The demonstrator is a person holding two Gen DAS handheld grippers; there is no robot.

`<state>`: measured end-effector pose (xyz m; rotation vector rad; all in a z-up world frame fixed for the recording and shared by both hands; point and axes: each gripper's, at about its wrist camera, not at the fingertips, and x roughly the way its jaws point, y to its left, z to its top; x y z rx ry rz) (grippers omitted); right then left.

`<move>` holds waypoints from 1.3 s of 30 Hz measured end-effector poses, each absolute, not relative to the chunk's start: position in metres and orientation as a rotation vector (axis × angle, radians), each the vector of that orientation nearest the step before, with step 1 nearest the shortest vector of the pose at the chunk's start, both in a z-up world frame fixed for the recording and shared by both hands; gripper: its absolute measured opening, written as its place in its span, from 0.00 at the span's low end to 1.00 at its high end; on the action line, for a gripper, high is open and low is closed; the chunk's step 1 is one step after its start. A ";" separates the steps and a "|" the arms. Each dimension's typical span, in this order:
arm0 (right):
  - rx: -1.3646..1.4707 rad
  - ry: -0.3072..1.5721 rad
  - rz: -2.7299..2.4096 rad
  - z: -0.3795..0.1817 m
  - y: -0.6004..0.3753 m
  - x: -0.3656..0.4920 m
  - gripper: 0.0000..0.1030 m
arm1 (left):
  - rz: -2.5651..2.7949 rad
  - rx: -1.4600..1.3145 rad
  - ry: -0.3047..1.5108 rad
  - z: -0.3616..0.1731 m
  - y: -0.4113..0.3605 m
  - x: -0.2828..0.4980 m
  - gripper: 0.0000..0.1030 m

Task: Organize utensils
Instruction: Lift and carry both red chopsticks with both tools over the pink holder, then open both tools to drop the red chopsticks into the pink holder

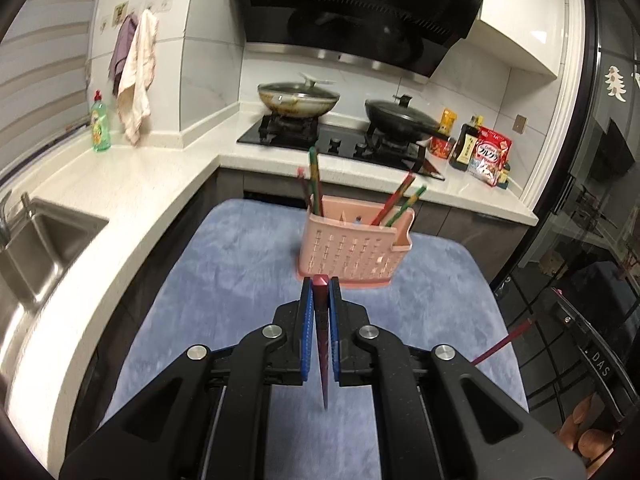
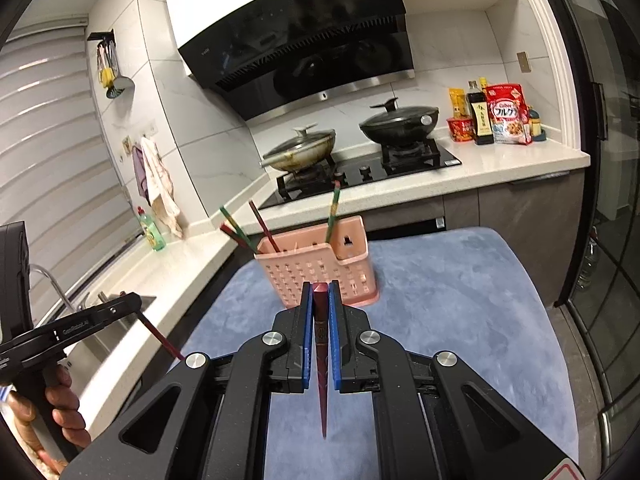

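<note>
A pink slotted utensil holder (image 1: pixel 354 250) (image 2: pixel 320 268) stands on a blue fleece mat (image 1: pixel 224 280) (image 2: pixel 460 300) with several red and green chopsticks leaning in it. My left gripper (image 1: pixel 321 284) is shut on a dark red chopstick (image 1: pixel 322 340), held above the mat in front of the holder. My right gripper (image 2: pixel 321 289) is likewise shut on a dark red chopstick (image 2: pixel 322 360), just short of the holder. In the right wrist view the left gripper (image 2: pixel 132 306) appears at the left, held by a hand (image 2: pixel 60 412), its chopstick (image 2: pixel 162 340) hanging down.
A white L-shaped counter (image 1: pixel 132 200) runs round the mat, with a steel sink (image 1: pixel 36 248) at left and a hob (image 1: pixel 340 140) bearing two lidded pans. Sauce bottles and a cereal bag (image 2: pixel 508 114) stand at the counter's right end. A dark glass door (image 2: pixel 608 200) lies right.
</note>
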<state>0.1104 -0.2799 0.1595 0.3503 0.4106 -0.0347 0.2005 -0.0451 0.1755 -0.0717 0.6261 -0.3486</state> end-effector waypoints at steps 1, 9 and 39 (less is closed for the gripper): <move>0.355 0.404 -0.030 0.162 -0.281 0.114 0.07 | -0.354 -0.071 0.619 0.180 -0.048 0.204 0.07; 0.406 0.307 0.020 0.209 -0.299 0.165 0.07 | -0.374 -0.095 0.527 0.234 -0.065 0.252 0.07; 0.399 0.370 -0.029 0.194 -0.311 0.349 0.07 | -0.337 -0.082 0.521 0.221 -0.116 0.401 0.07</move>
